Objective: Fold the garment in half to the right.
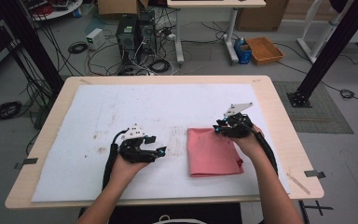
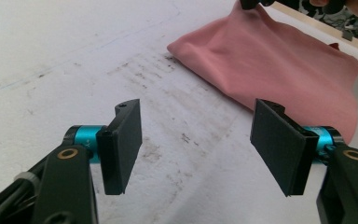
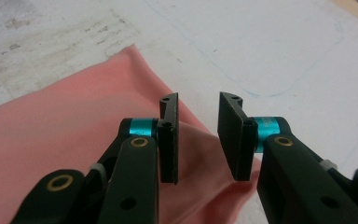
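On the white mat (image 1: 121,116) the folded pink cloth (image 1: 212,151) lies right of centre. The right gripper (image 3: 198,135) hovers part-open over its far right corner; left gripper (image 2: 196,144) waits open, empty. Next likely another fold

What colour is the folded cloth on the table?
The cloth is plain salmon pink with no pattern, clearest in the left gripper view.

On the mat (image 1: 121,112), right of centre, the folded cloth (image 1: 213,153) — left gripper (image 1: 156,145) well to its left, right gripper (image 1: 220,126) over its far right corner.
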Motion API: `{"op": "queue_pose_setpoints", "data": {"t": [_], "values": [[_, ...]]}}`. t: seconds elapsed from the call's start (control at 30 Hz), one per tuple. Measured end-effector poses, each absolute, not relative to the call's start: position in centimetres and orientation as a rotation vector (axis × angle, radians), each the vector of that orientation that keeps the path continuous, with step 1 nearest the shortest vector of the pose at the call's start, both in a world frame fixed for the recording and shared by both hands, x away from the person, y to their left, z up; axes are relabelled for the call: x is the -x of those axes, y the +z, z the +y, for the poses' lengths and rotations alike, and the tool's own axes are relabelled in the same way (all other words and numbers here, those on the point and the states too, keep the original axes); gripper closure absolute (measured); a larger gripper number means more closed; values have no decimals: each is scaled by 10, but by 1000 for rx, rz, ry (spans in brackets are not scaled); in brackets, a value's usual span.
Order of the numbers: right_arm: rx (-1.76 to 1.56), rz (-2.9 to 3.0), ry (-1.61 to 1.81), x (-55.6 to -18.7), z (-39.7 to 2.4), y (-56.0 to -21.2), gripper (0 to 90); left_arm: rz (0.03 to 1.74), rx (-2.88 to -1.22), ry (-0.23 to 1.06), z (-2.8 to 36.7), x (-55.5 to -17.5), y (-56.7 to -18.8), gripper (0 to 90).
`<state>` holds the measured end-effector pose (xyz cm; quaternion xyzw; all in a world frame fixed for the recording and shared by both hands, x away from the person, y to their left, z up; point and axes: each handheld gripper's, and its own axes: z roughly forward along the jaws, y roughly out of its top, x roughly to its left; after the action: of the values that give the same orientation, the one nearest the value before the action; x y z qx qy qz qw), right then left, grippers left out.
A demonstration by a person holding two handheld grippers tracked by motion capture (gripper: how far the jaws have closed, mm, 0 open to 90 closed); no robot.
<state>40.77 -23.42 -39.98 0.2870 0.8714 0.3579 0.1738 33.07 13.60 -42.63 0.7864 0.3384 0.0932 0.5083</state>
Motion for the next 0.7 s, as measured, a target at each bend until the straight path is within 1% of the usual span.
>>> {"op": "queue_pose_setpoints", "data": {"t": [0.17,0.3,0.43,0.57,0.6,0.7], "values": [[-867,2481,982,-410,-245,-409,701,817,-1902,220,137,-331,-429,337],[-914,2485,921,-414,-254,-421,750,812,-1906,217,135,-332,-430,337],[-989,2462,914,-417,-270,-430,750,806,-1910,214,133,-332,-430,337],[-982,2457,919,-415,-270,-429,749,802,-1910,210,132,-333,-430,337],[-967,2451,920,-414,-269,-428,742,801,-1909,211,132,-332,-430,337],[-960,2434,962,-411,-267,-420,678,802,-1903,218,133,-332,-429,330]]}}
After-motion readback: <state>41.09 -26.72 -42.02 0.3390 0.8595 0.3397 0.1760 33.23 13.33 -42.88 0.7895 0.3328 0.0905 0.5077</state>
